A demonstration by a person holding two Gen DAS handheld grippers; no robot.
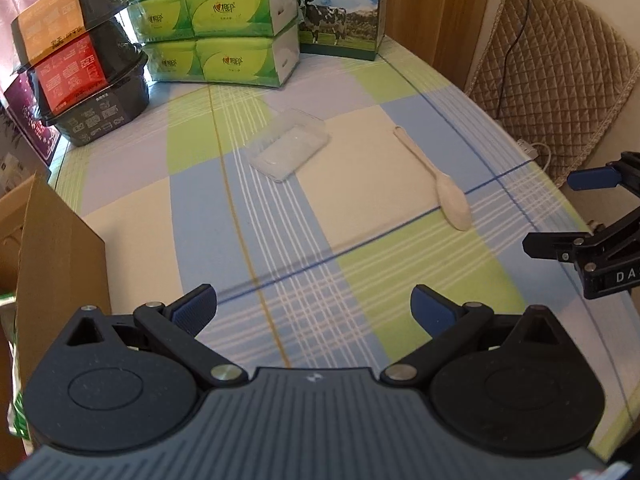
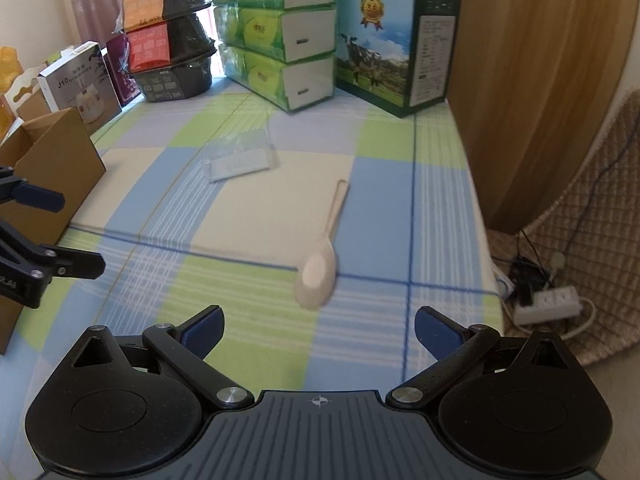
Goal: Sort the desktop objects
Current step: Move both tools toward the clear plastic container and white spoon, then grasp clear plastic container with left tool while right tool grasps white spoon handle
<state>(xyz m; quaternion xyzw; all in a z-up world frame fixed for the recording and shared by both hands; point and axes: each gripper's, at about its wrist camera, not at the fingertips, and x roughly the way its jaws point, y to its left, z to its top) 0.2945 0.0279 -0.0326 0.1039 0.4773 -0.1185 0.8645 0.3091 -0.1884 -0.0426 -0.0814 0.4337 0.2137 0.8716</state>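
1. Milk carton [image 1: 339,8], the one with the cow picture: gold rosette badge reads "3.6". The side-panel print, seen in the right wrist view [image 2: 434,60], is too small to read.
2. White box [image 2: 82,80] at the left of the counter: "J10", with a smaller line under it that looks like "HUMIDIFIER" but is blurred.
3. Right gripper [image 1: 560,208] body, at the frame edge: white letters "DA", cut off.
4. Green tissue packs [image 1: 224,12]: logo with Chinese characters, not legible.
5. Black bowl containers [image 1: 80,56]: orange and red labels, print too small to read.
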